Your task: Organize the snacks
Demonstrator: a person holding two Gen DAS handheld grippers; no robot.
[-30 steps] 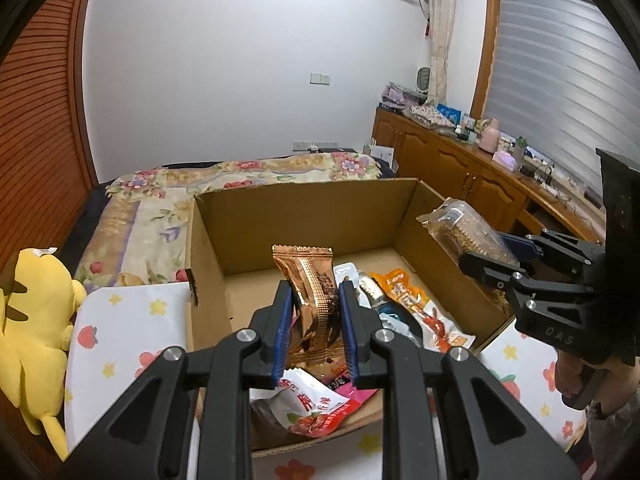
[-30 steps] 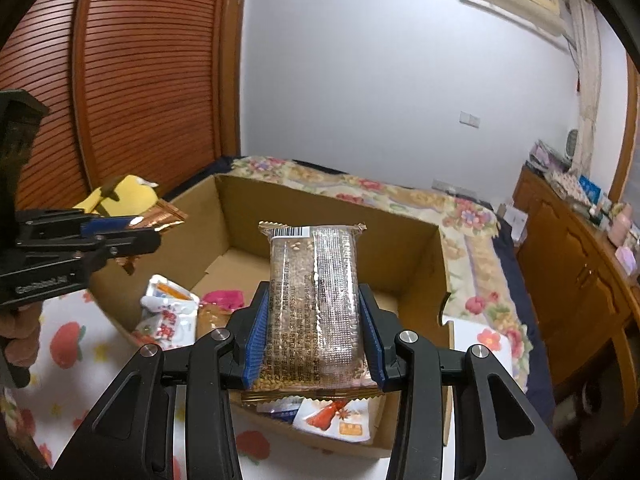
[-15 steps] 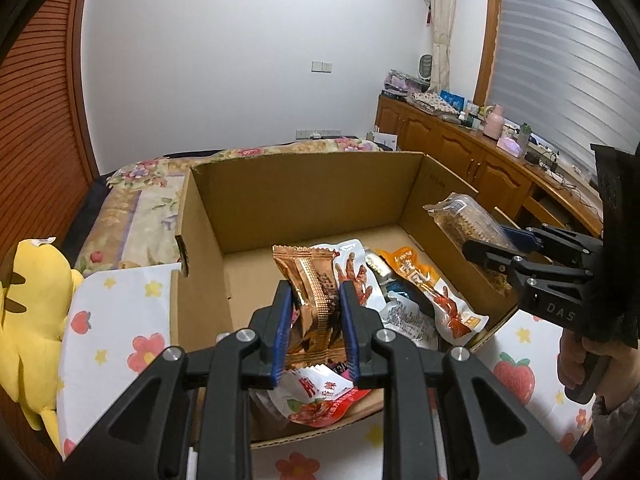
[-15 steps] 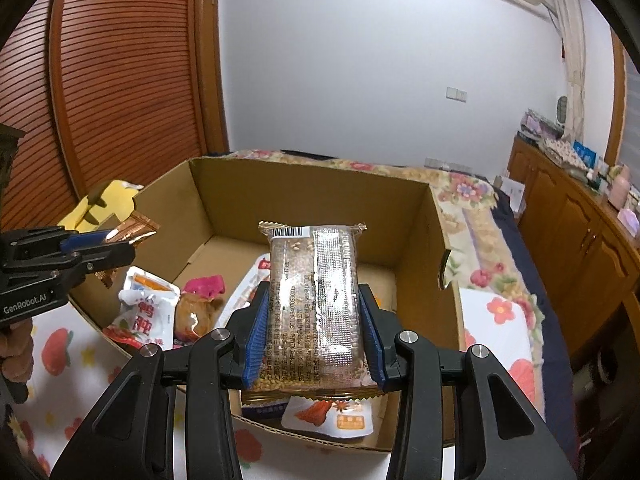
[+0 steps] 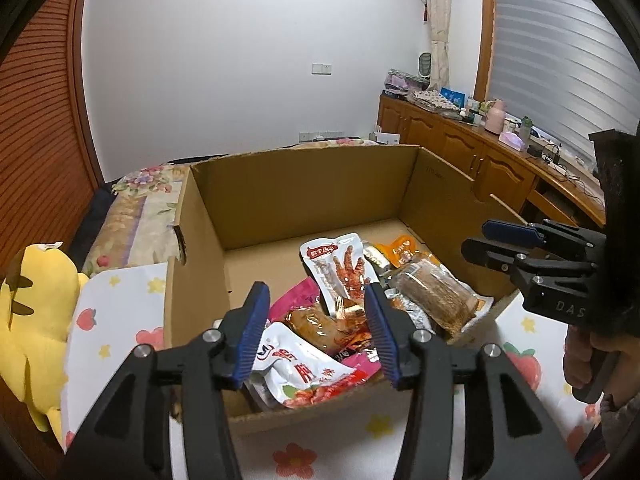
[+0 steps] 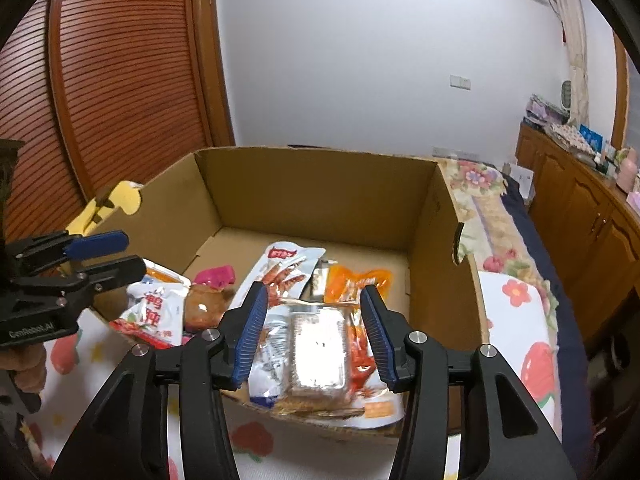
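Surface: white cloth printed with strawberries and flowers (image 5: 120,312), carrying an open brown cardboard box (image 5: 304,192). Beyond it, a floral bedspread (image 6: 488,216). Yellow plush toy (image 5: 36,312) at the cloth's left edge. Room: plain white wall (image 5: 248,60), slatted red-brown wooden doors (image 6: 120,80), a long wooden cabinet (image 5: 480,152) cluttered on top, window blinds (image 5: 560,48) above it.

Left gripper (image 5: 316,330): jaws just opened, now standing apart with nothing pressed between the blue pads; poised over the near-left part of the box. Copper-brown foil snack packet (image 5: 348,312), clamped upright a second ago, now lying released among the packets in the box, just beside a white-and-red pouch (image 5: 296,376).

Right gripper (image 6: 314,334): jaws likewise just opened, pads clear of the load. Clear-wrapped brown grain bar (image 6: 318,352), previously gripped upright, now dropped flat on the pile at the box's near-right side, blurred in the right wrist view; seen from the left wrist view as resting against the right wall. Box filling more of both views than a second ago. White chicken-foot pouch (image 5: 340,268) and orange sachet (image 6: 358,282) lying mid-floor. Person's hand (image 5: 588,354) on the right gripper's handle.
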